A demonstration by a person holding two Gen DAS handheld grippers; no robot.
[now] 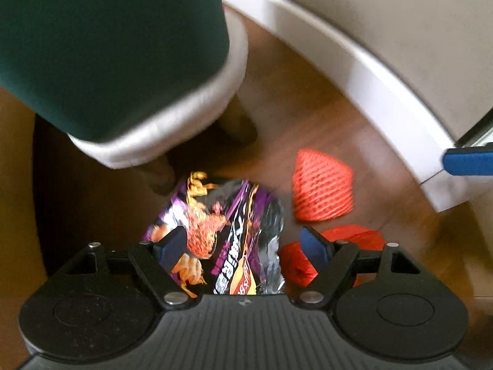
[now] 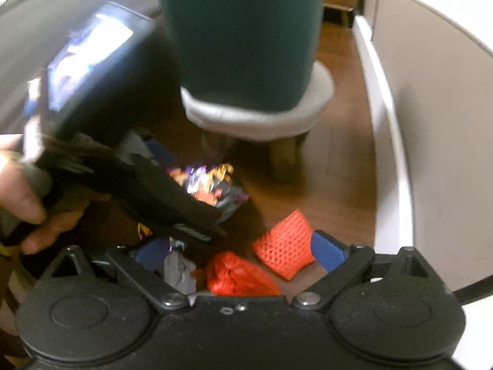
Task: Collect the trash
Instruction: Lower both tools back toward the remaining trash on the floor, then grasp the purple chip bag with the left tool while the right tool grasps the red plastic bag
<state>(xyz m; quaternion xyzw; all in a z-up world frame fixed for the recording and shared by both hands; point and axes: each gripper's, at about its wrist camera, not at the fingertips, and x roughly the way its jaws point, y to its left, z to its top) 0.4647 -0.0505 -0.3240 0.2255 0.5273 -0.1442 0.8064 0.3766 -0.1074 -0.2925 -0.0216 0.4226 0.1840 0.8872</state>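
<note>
A crumpled purple and orange snack wrapper [image 1: 228,215] lies on the wooden floor. My left gripper [image 1: 242,240] hovers just above it, jaws open, a blue pad on either side of the wrapper without pressing it. To the wrapper's right lie an orange foam net [image 1: 322,185] and a red plastic bag [image 1: 354,237]. In the right wrist view my right gripper [image 2: 238,249] stands wide open over the red plastic bag [image 2: 237,274], with the foam net [image 2: 285,246] by its right finger. Nothing is held. The wrapper [image 2: 212,185] is partly hidden behind the left tool.
A green stool [image 1: 107,46] with a white base and wooden legs [image 1: 160,172] stands just beyond the trash. A white baseboard [image 1: 369,71] and wall run along the right. A person's hand [image 2: 18,197] grips the left tool at the left edge.
</note>
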